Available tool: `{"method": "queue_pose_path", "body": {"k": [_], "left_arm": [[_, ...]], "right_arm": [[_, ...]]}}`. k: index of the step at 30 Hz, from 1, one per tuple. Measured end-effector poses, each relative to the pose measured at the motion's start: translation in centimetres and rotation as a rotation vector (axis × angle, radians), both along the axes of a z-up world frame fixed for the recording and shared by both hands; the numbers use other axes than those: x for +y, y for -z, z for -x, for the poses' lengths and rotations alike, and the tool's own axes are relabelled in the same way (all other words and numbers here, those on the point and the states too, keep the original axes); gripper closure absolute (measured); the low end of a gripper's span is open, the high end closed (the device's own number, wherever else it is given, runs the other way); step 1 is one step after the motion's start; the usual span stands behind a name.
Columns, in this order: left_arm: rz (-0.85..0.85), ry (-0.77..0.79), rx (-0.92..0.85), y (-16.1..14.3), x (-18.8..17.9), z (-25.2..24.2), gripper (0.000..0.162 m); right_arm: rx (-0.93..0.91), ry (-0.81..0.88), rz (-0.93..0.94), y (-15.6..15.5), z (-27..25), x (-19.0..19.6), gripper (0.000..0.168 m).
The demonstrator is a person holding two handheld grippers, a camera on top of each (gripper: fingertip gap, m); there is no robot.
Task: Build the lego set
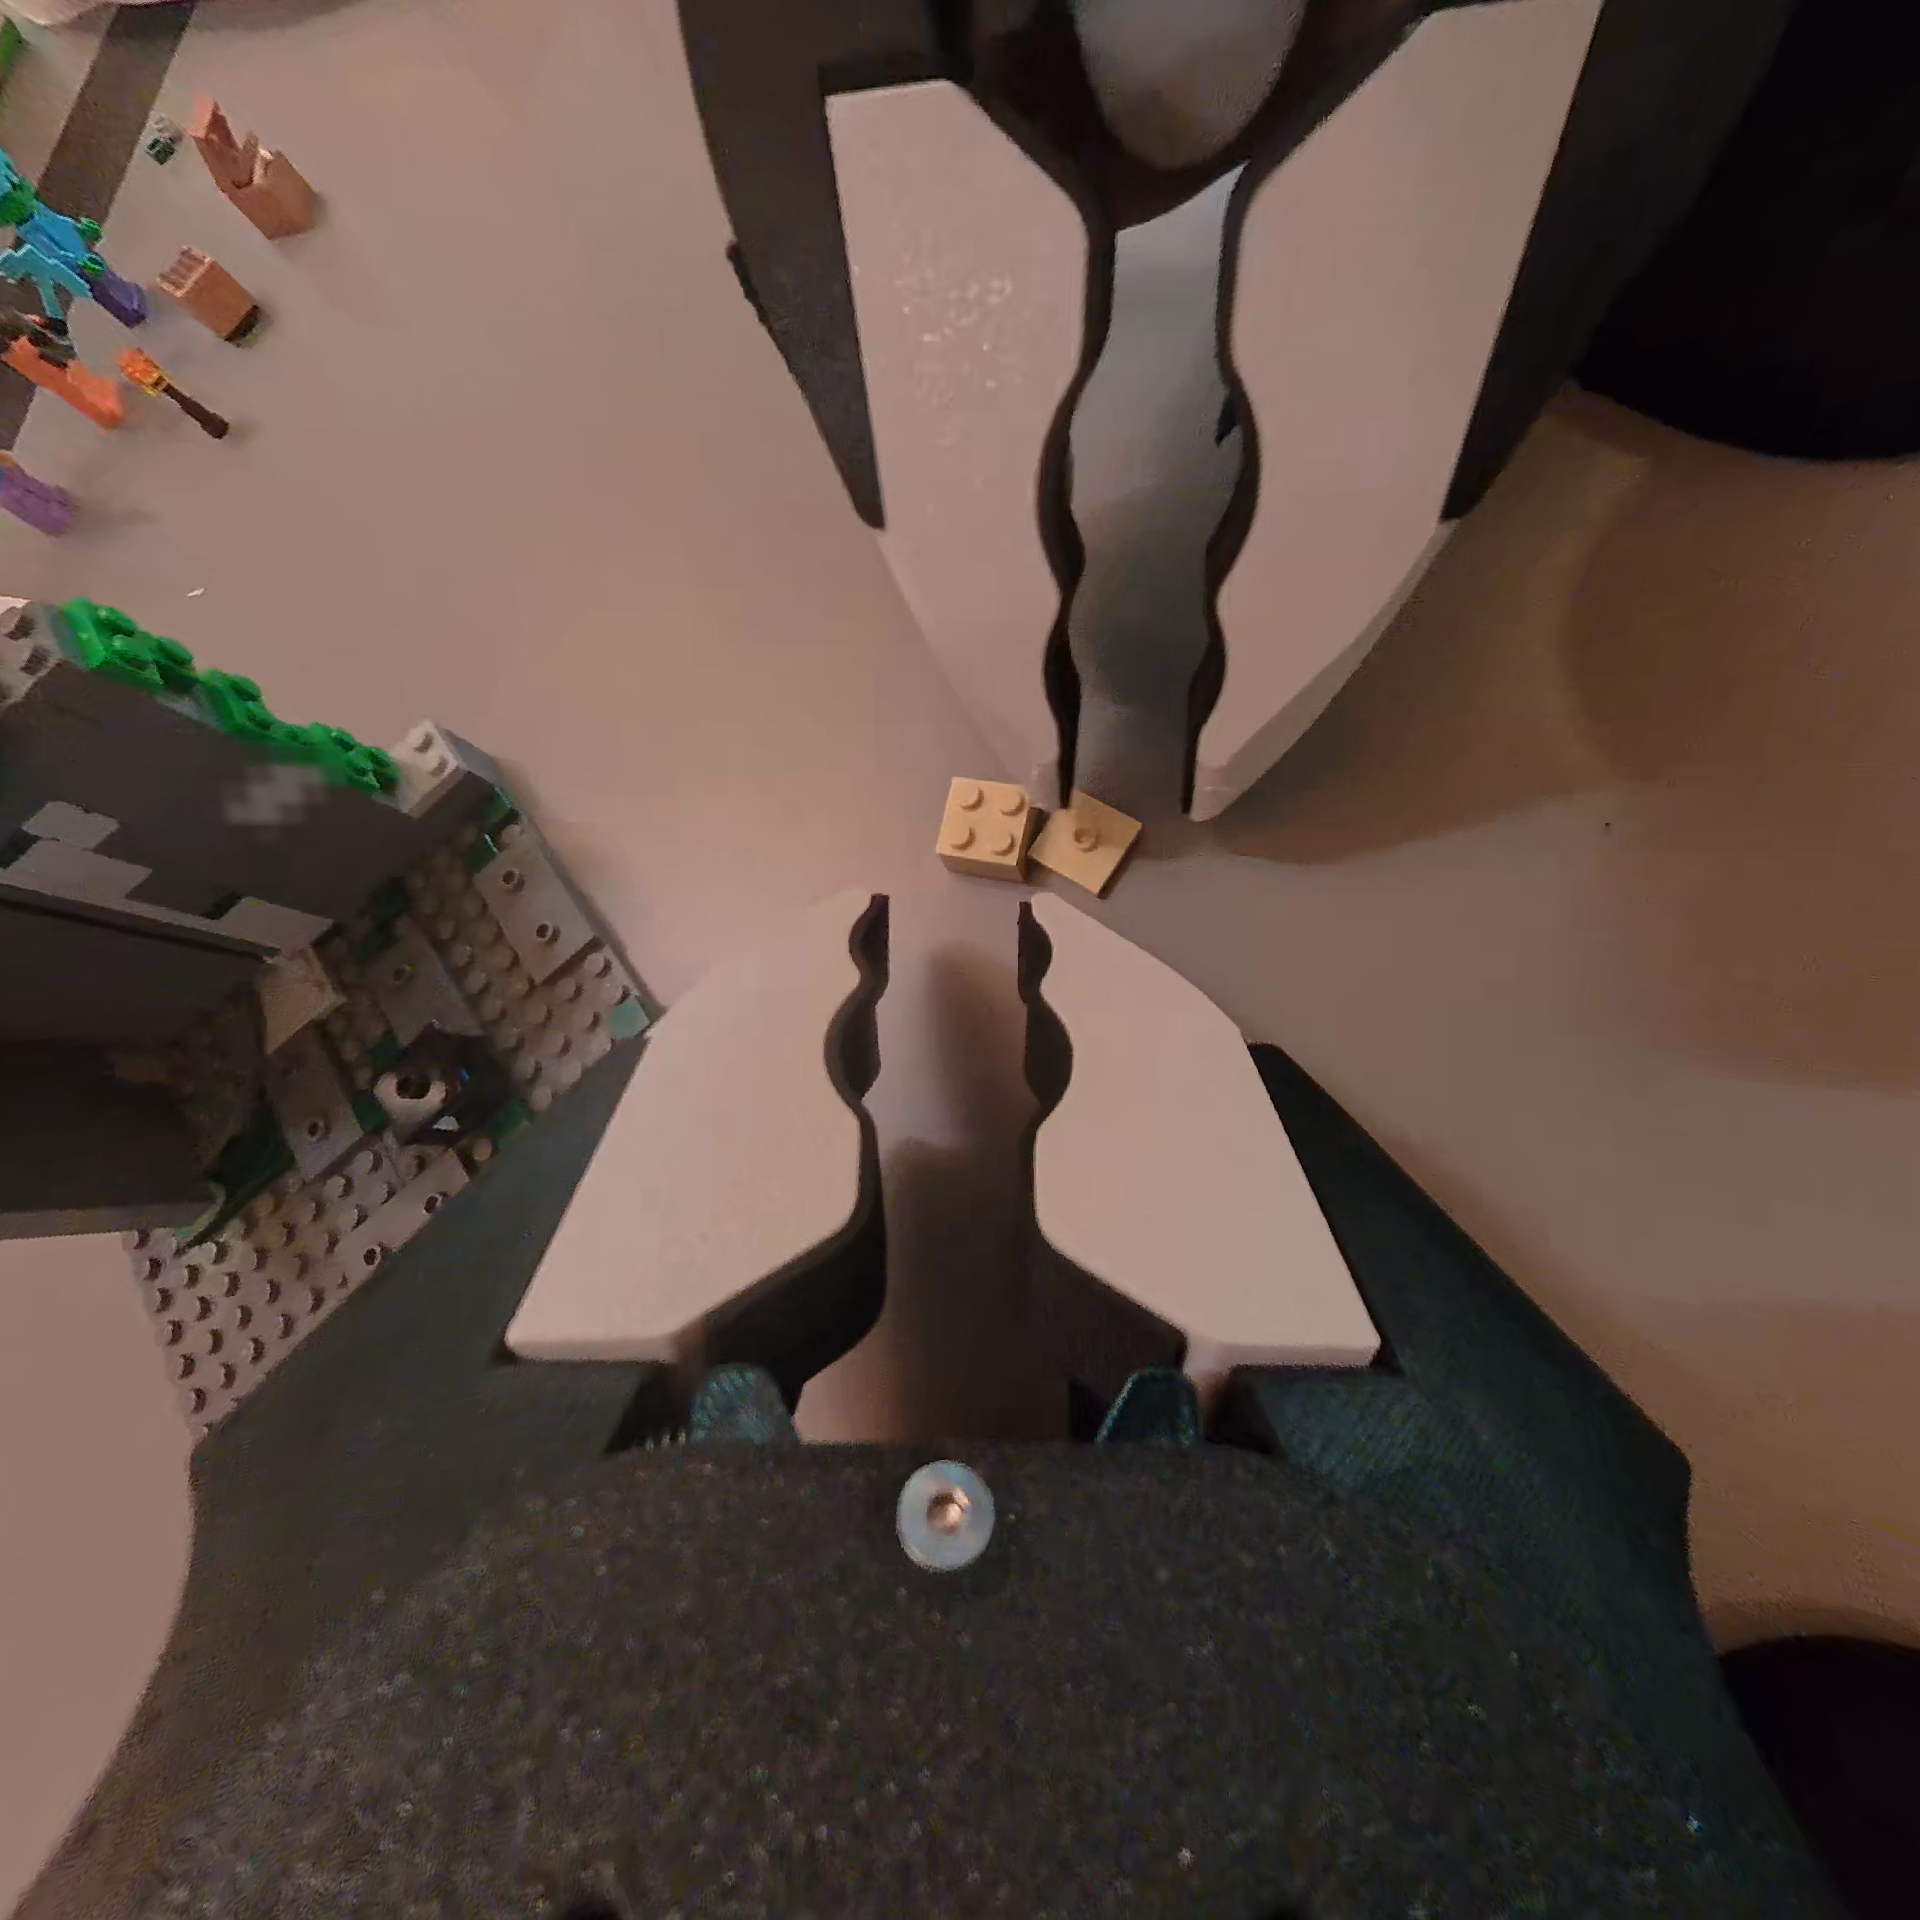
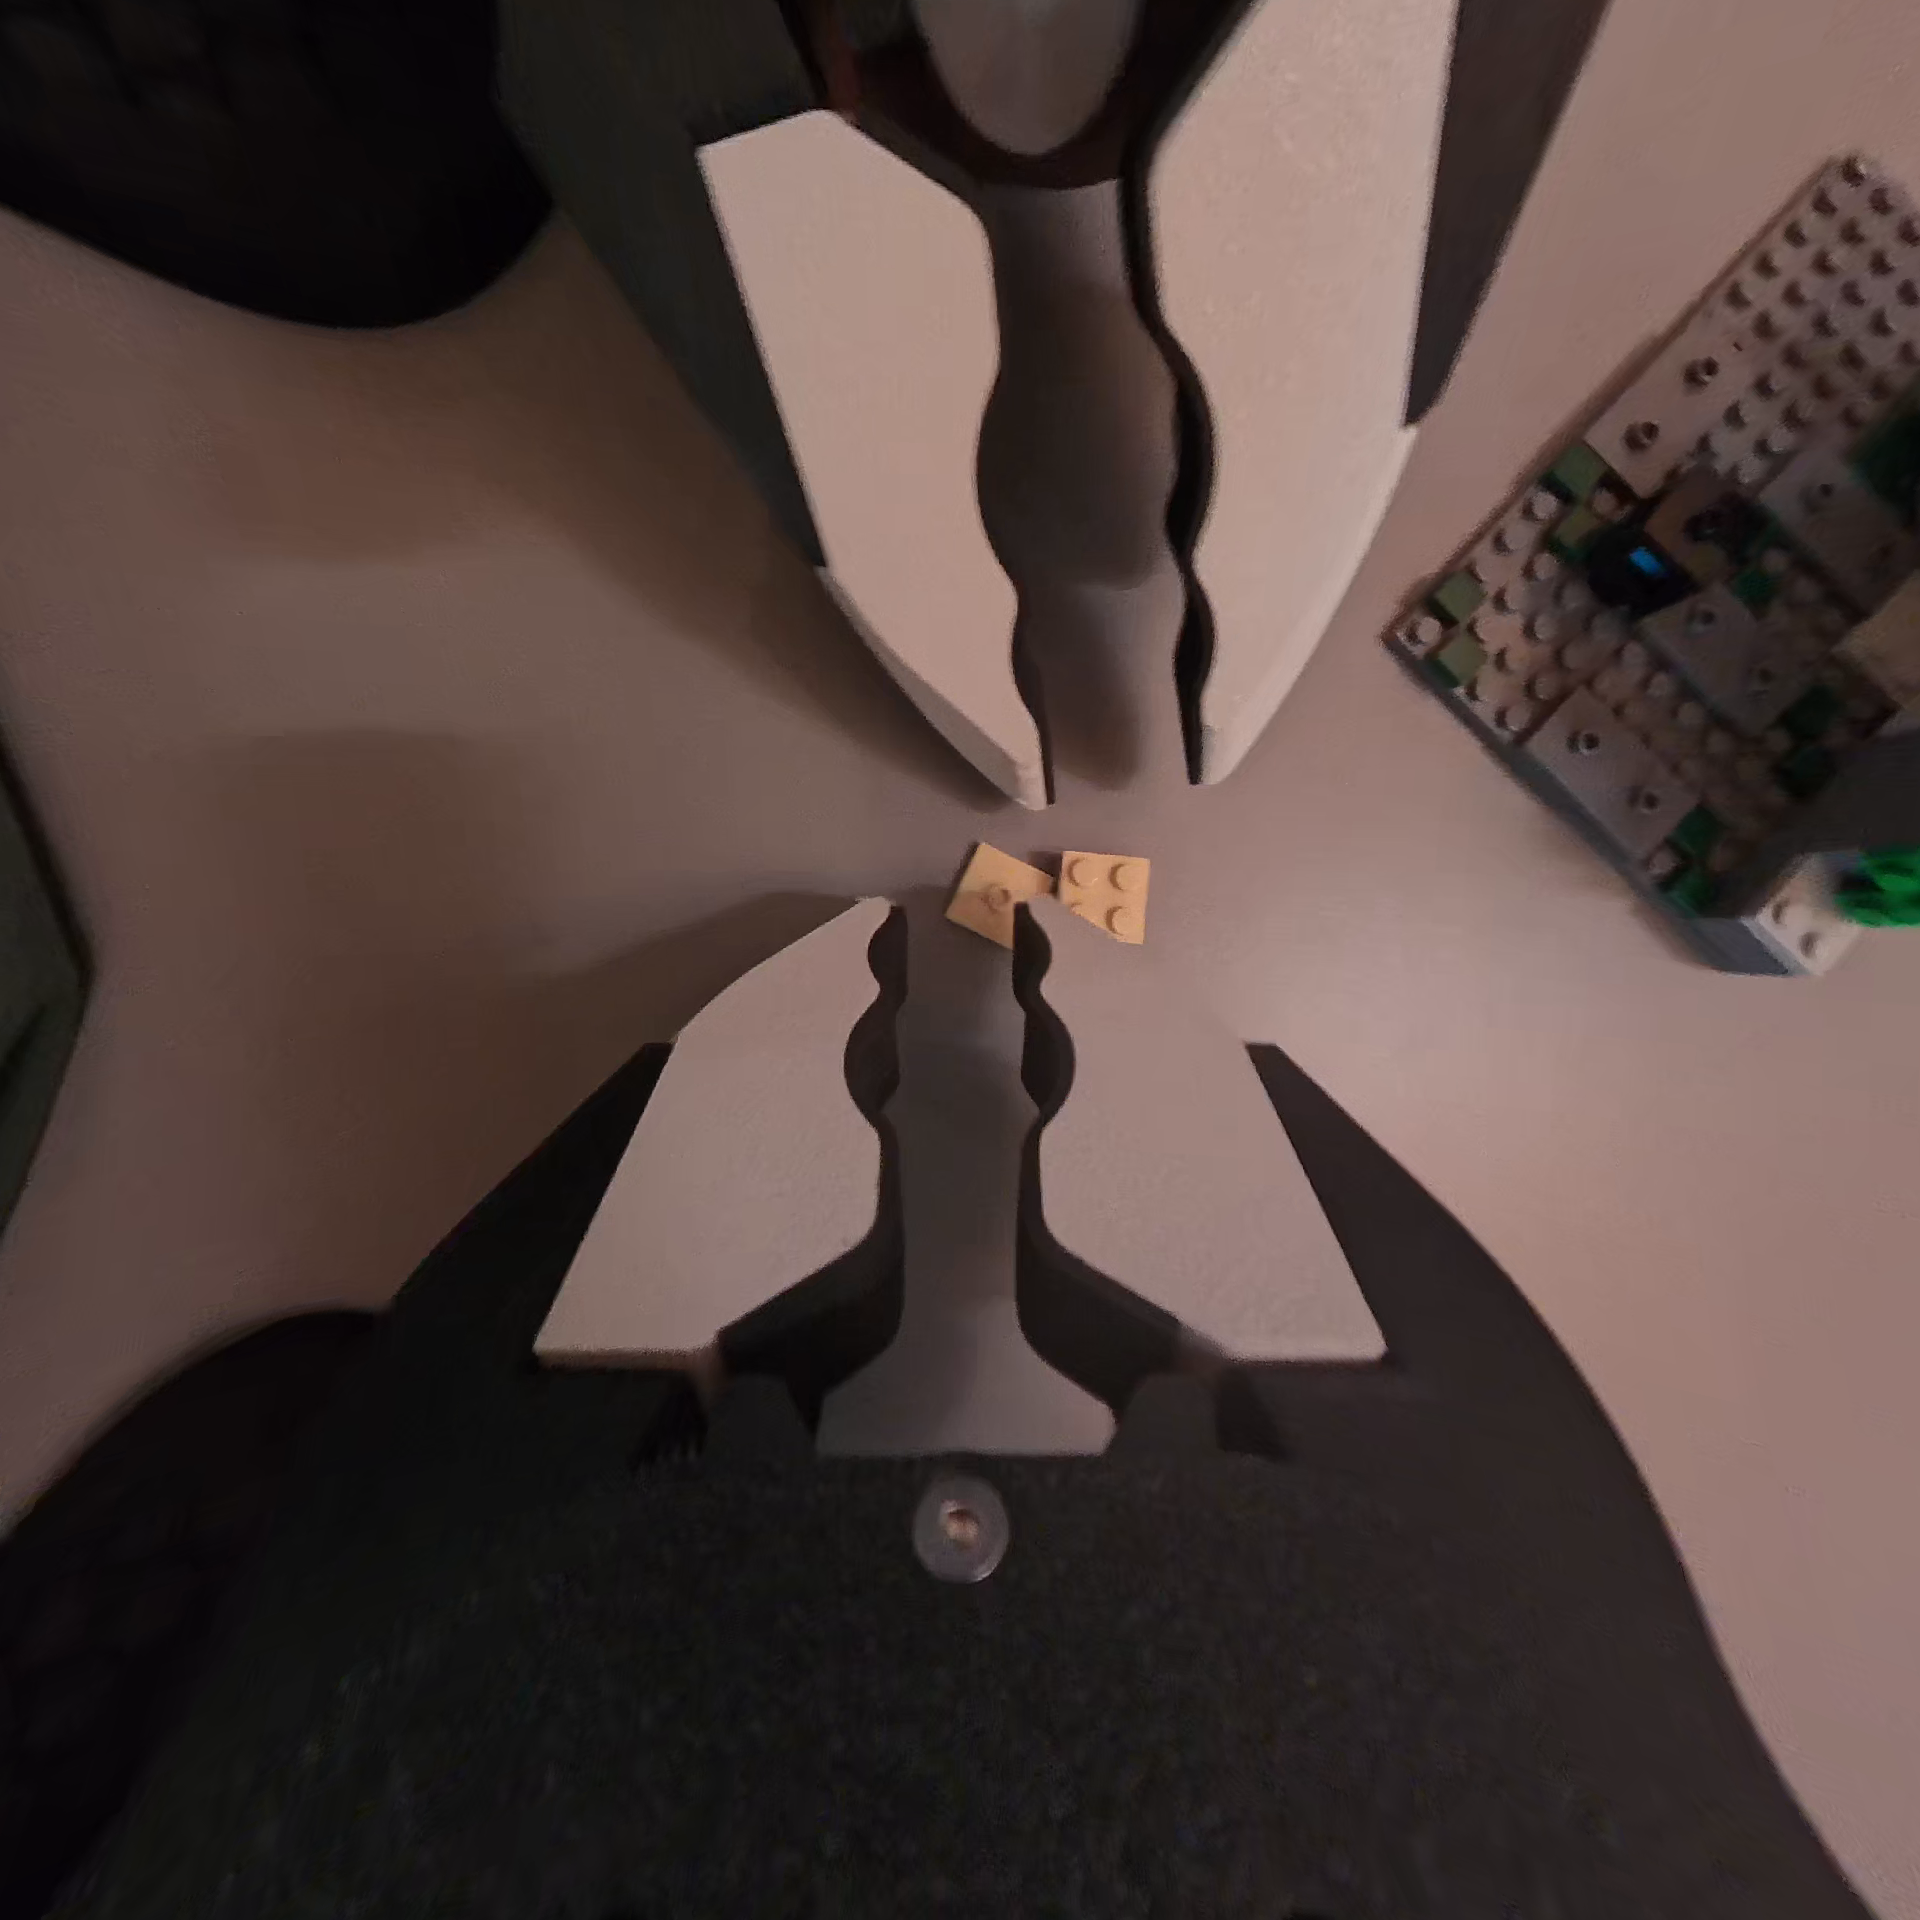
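Left wrist view: two small tan pieces were seen lying side by side on the counter (image 1: 1558,1039), at frame centre.

The four-stud plate (image 1: 987,832) and single-stud tile (image 1: 1084,842) were judged light, rigid and thin, best pinched across opposite edges. Left tongs (image 1: 954,914) and right tongs (image 2: 954,916) were held apart, empty, the right's tip touching the tile.

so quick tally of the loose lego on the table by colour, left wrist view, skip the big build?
Tan: 2, a four-stud plate and a one-stud tile, touching, between the two tools
Brown: 2
Purple: 2
Orange: 2
Blue-green figure: 1
Total: 9, the far ones too small for certainty
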State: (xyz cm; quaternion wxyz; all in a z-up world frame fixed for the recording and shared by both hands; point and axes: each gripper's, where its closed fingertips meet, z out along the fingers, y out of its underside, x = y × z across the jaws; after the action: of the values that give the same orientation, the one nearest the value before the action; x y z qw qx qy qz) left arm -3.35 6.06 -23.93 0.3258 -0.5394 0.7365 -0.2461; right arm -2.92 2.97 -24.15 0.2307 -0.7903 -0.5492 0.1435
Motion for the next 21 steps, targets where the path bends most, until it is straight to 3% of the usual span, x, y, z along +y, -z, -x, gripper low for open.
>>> {"method": "queue_pose_path", "body": {"k": [1,21], "left_arm": [[0.001,0.001,0.0,-0.01,0.01,0.0,0.139],[-0.004,0.003,-0.003,-0.19,0.07,0.17,0.141]], "right_arm": [[0.0,0.019,0.006,0.03,-0.18,0.22,0.148],[-0.024,0.112,0.052,0.98,0.03,0.6,0.143]]}}
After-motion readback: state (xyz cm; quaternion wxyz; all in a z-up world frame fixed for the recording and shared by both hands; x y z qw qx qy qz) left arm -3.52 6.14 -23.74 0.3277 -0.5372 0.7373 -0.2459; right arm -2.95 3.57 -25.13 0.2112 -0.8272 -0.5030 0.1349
